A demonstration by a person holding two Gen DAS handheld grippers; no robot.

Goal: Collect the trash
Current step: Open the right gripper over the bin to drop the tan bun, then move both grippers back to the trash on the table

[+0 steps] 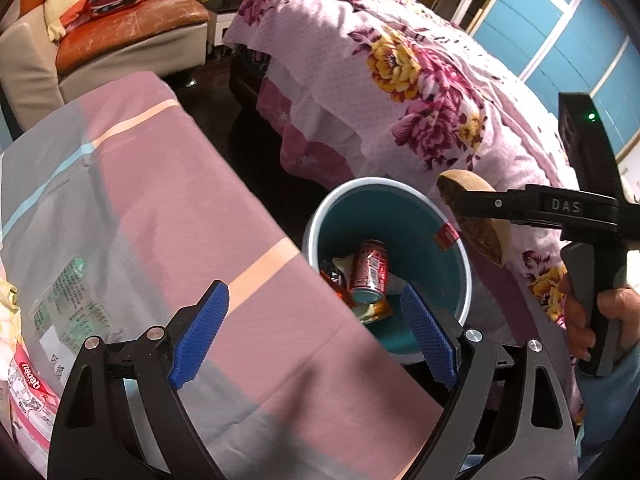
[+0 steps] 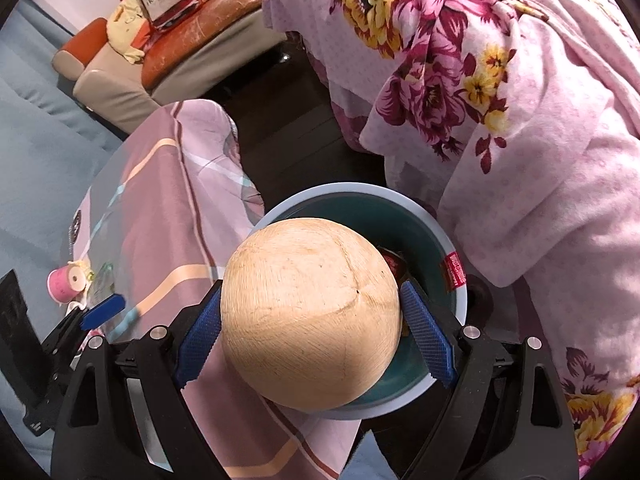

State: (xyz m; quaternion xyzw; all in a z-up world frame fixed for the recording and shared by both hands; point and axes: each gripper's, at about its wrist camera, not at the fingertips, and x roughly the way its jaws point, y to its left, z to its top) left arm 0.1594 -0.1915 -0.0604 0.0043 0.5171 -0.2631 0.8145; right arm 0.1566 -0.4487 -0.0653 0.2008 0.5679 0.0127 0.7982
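Observation:
A teal bin with a pale rim [image 1: 460, 256] stands on the floor between the table and the bed. In it lie a red can [image 1: 370, 270] and wrappers. My right gripper [image 2: 316, 328] is shut on a tan coconut half-shell [image 2: 312, 312] and holds it over the bin [image 2: 436, 224]. From the left wrist view the shell [image 1: 476, 216] hangs above the bin's right rim. My left gripper [image 1: 316, 332] is open and empty over the table's edge, beside the bin.
The table has a pink striped cloth [image 1: 168, 208]. Plastic packets [image 1: 68, 304] lie at its left. A pink tape roll [image 2: 66, 282] sits on the table. A bed with a floral cover [image 1: 420, 92] is at the right. A sofa [image 1: 120, 32] stands behind.

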